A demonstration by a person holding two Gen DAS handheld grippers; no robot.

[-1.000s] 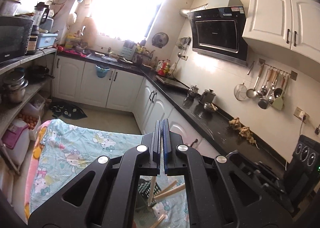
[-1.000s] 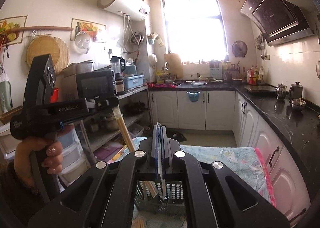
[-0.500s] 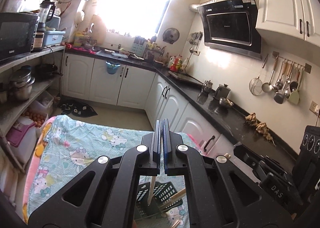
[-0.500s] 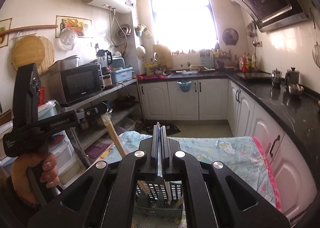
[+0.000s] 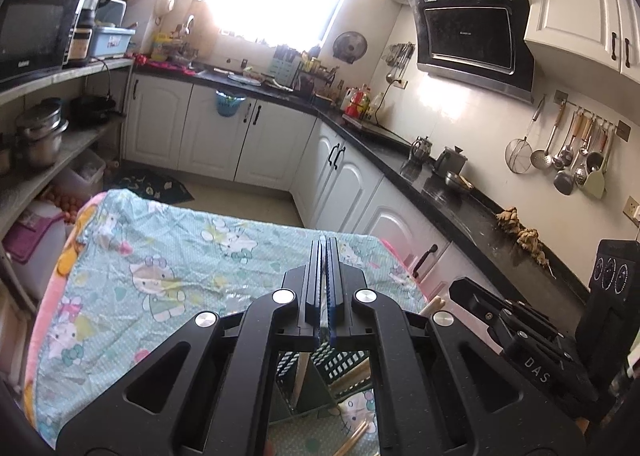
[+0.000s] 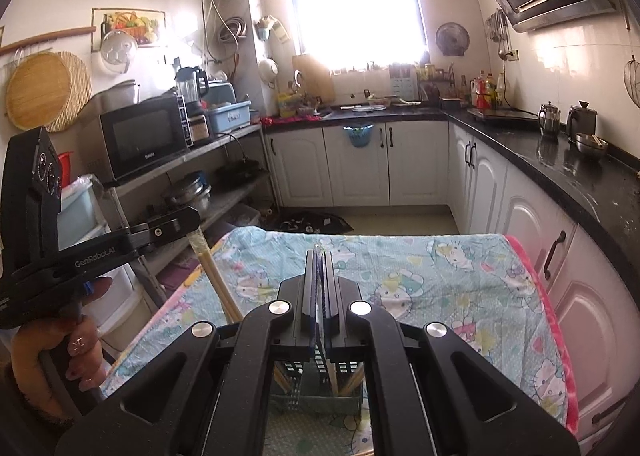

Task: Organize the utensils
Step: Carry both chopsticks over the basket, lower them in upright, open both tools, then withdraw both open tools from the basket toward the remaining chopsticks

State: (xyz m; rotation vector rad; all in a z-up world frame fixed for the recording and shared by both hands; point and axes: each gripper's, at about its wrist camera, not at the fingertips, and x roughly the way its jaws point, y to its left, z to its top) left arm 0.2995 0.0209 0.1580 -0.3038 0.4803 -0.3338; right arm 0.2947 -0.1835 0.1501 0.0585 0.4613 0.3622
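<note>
Utensil basket [image 6: 316, 392] stands on the table [image 6: 440, 276], chopsticks [image 6: 348, 382] inside.

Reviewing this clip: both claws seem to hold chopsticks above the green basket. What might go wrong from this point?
1. The left claw pinches the wooden chopsticks only at their top end, and they hang tilted, so they might swing or slip.
2. The green slotted utensil basket already holds sticks leaning both ways; a newcomer may jam against them.
3. The right claw hides most of the basket from its own camera, so aiming is probably hard.
</note>
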